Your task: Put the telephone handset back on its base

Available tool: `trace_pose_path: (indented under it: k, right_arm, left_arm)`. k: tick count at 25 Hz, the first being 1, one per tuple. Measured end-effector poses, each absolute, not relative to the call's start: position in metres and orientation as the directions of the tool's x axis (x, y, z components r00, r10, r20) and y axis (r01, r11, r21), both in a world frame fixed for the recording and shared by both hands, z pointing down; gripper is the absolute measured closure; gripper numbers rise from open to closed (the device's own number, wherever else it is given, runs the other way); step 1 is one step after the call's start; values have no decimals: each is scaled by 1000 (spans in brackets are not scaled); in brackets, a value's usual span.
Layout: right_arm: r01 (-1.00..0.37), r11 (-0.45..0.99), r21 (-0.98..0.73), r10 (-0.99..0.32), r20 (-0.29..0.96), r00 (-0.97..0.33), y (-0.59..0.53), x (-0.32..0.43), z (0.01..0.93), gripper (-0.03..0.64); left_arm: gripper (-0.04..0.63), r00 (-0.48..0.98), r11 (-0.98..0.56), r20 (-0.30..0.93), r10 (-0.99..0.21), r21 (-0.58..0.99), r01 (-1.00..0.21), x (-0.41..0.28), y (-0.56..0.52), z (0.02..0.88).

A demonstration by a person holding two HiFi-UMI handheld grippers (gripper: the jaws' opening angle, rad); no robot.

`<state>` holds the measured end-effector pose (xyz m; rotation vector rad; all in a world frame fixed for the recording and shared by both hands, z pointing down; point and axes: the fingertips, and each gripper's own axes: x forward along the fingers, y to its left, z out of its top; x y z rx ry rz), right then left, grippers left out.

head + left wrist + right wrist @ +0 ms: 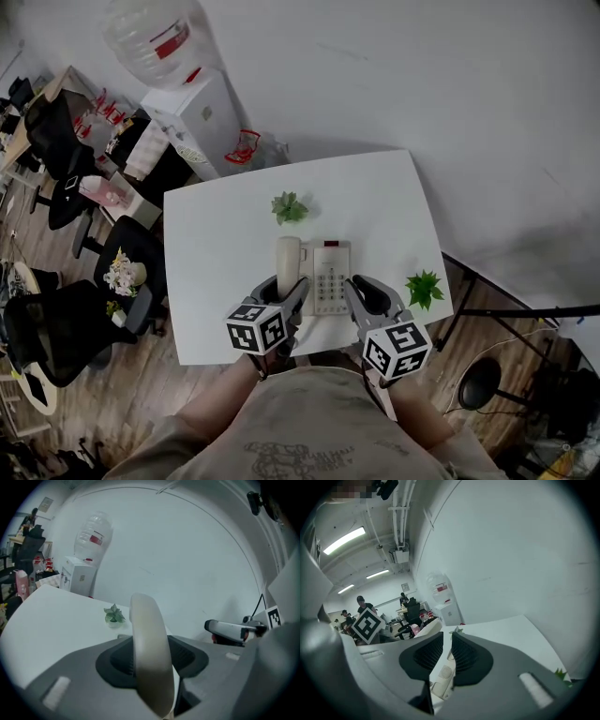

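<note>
At the far left, beyond the white rectangular tabletop (216, 244), a white water dispenser with a clear bottle (192, 103) is seen against the wall; it plays no part in the work.

On the tabletop a small green potted succulent (289, 207) is set behind the telephone, clear of the working area. In front of it, the left gripper (289, 295) is clenched on the cream plastic telephone handset (149, 648). In the left gripper view the handset is clamped across its narrow middle between the dark ribbed pads, probably so that it cannot swing while it is carried. In the head view the handset is lined up along the left edge of the pale telephone base with keypad (330, 274), where the cradle is presumably found. Whether it is already seated cannot be told.

The right gripper (447, 654) is held just right of the base, its jaws drawn almost together with nothing between them; only the base is glimpsed through the slit. It is judged to be kept near to steady the base if needed.

A second green spiky plant (424, 289) is placed near the right edge.
</note>
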<state>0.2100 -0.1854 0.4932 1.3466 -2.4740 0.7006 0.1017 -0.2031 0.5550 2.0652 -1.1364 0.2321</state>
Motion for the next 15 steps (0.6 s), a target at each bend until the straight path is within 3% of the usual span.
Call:
trace_pose_path:
  k: [15]
  right_arm:
    - [-849, 440, -293, -673, 519, -528, -177, 241, 532, 529]
  left_arm:
    - [396, 448, -270, 585, -676, 370, -889, 115, -214, 641]
